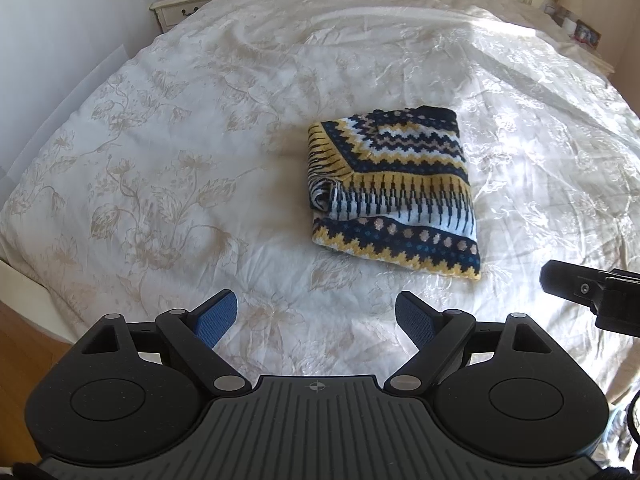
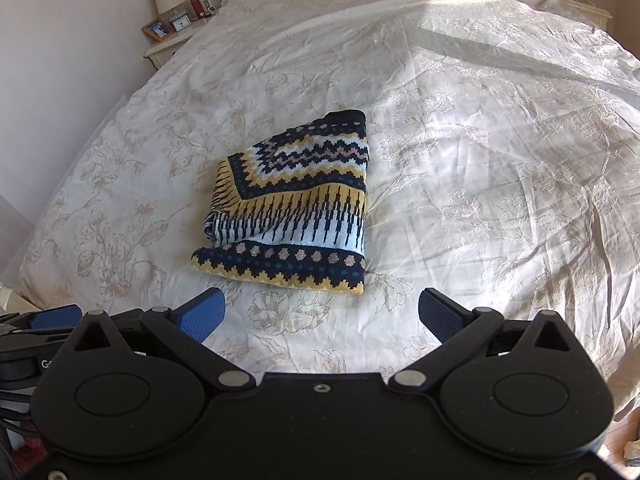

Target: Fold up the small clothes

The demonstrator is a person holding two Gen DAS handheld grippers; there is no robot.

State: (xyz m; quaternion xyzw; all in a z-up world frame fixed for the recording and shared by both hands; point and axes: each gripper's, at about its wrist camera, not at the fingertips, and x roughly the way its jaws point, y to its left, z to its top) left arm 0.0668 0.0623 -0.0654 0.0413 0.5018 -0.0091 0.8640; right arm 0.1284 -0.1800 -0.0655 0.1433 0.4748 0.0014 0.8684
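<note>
- My left gripper [image 1: 316,322]: blue pads spread wide, nothing between them, hovering over bare quilt.
- My right gripper [image 2: 322,316]: same, pads apart and empty, just clear of the garment's near hem.
- Knit sweater [image 1: 394,194]: at 1 o'clock from the left claw, at 11 o'clock from the right [image 2: 290,208]. Folded into a compact rectangle, lying on the bed [image 1: 168,152] near the middle, touched by neither claw.
- One rolled edge bulges on the sweater's left side; otherwise the layers sit square.
- Judgement: folding looks finished or nearly so; this is the release-and-check step.
- Next move, if any: press or tuck that loose left roll, which calls for a low, light approach so the stack doesn't shift.
- Nightstand [image 1: 184,4] at 11 o'clock, well apart, no concern.
</note>
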